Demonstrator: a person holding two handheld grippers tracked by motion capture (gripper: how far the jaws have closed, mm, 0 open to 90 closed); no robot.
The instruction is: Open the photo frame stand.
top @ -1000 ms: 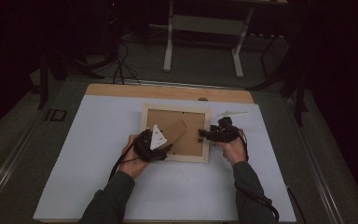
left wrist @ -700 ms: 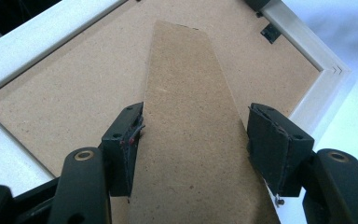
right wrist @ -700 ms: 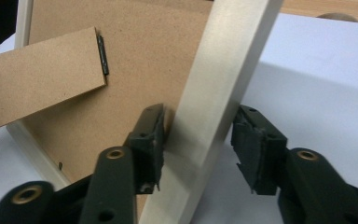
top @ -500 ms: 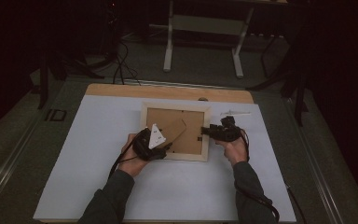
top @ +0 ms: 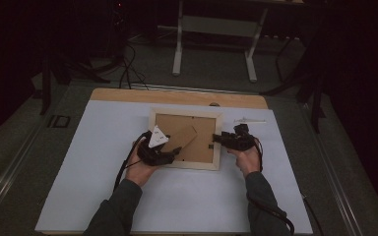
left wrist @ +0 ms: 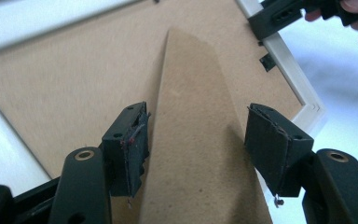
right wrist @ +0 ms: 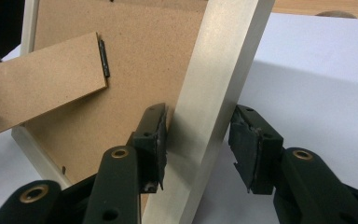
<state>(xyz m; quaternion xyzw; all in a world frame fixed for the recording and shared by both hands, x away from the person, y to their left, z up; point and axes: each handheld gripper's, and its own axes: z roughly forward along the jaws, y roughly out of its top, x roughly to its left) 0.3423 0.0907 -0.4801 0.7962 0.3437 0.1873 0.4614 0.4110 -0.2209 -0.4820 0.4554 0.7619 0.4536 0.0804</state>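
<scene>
Much of the scene was dim from the high view: the floor beyond the table sat in shadow, and a thin pale object [top: 249, 120] near the frame's far right corner was too small to identify. The picture frame [top: 186, 163] lay face down near the middle of the white table surface [top: 78, 187], its brown backing board up, and part of its near left corner was covered by the left gripper [top: 163, 156]. The person's forearms were cut off at the bottom edge of that view.

In the left gripper view, the left gripper [left wrist: 196, 140] had its jaws spread wide on either side of the easel stand [left wrist: 193, 154], the brown fibreboard leg that rose off the backing; whether either pad touched it was hard to tell, and the stand's lower end ran out of the picture. The left hand [top: 140, 167] came in low from the near side, angled toward the frame's centre.

In the right gripper view, the right gripper [right wrist: 198, 144] straddled the pale wooden rail of the frame, jaws apart, the left pad just against the rail and the right pad off it with a gap. The right hand [top: 246, 158] sat at the frame's right edge, gripper pointing leftward.
</scene>
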